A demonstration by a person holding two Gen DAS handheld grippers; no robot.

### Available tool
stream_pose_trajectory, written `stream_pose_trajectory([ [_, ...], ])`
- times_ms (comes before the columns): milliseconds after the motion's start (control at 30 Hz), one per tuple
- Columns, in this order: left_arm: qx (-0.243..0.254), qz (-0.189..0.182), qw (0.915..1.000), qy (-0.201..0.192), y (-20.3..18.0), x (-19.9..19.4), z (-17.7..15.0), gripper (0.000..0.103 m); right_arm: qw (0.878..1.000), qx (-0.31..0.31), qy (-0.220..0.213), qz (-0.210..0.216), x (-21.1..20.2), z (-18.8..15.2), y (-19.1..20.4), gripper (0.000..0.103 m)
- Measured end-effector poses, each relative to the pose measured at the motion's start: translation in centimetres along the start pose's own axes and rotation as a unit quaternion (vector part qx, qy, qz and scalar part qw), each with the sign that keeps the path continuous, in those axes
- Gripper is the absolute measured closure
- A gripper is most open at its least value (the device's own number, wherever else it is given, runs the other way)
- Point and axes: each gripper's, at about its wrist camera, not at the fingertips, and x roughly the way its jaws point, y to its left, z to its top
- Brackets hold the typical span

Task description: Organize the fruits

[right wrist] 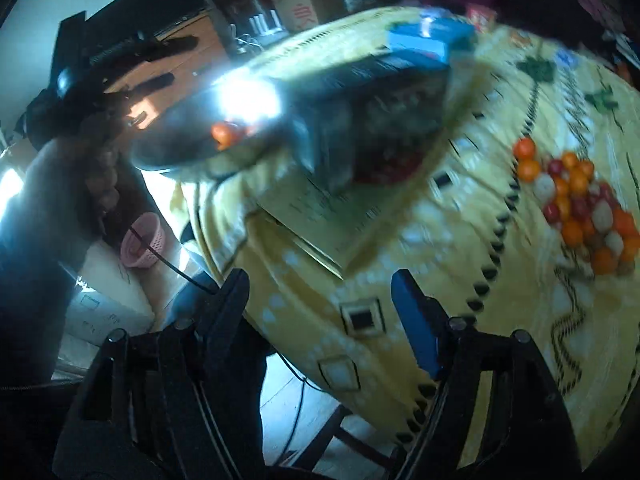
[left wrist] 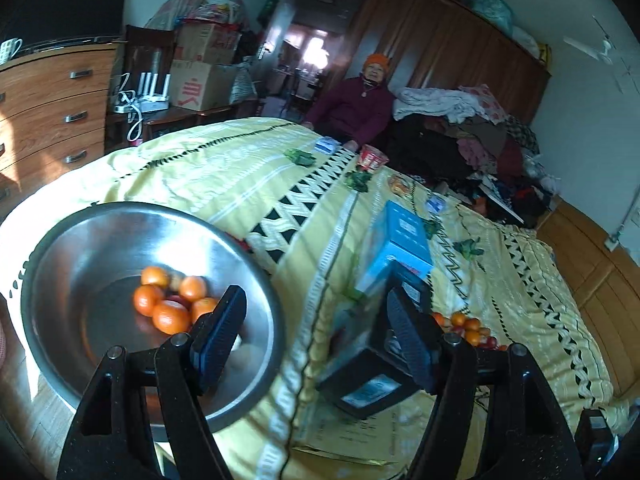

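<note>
Fruit sorting partly done, both my claws empty.
Bed (left wrist: pixel 192 168) first: steel bowl (left wrist: pixel 60 280) at eight o'clock holds six-odd oranges (left wrist: pixel 170 316); fruit pile (right wrist: pixel 580 204) at three o'clock remains. My left claw (left wrist: pixel 316 340) and right claw (right wrist: pixel 320 312) are spread.

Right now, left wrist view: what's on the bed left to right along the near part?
Steel bowl with oranges → black box with a blue box stacked on its far end → loose pile of small fruit on the yellow bedspread.
</note>
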Motion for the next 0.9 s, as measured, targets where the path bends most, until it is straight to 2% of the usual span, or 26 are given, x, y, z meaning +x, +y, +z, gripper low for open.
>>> stream_pose_trajectory([
  [167,0.052,-0.044,0.9974,0.026,-6.6,1.1,-1.9,0.029,0.998,0.046,-0.005,-0.037,-1.7,-4.1,-4.1,0.029],
  [367,0.1,-0.08,0.9902,0.056,-12.6,2.6,-4.0,0.029,0.993,0.069,-0.042,-0.084,-3.2,-6.0,-6.6,0.029],
  [533,0.121,-0.09,0.9854,0.08,-15.6,4.5,-5.0,0.029,0.99,0.083,-0.063,-0.09,-3.7,-7.0,-9.2,0.029],
  [800,0.151,-0.107,0.9731,0.136,-19.5,10.1,-7.7,0.029,0.987,0.124,-0.04,-0.09,-3.3,-8.3,-13.4,0.029],
  [900,0.156,-0.124,0.9665,0.162,-20.6,13.3,-9.1,0.029,0.987,0.136,-0.038,-0.079,-3.3,-8.5,-14.9,0.037],
])
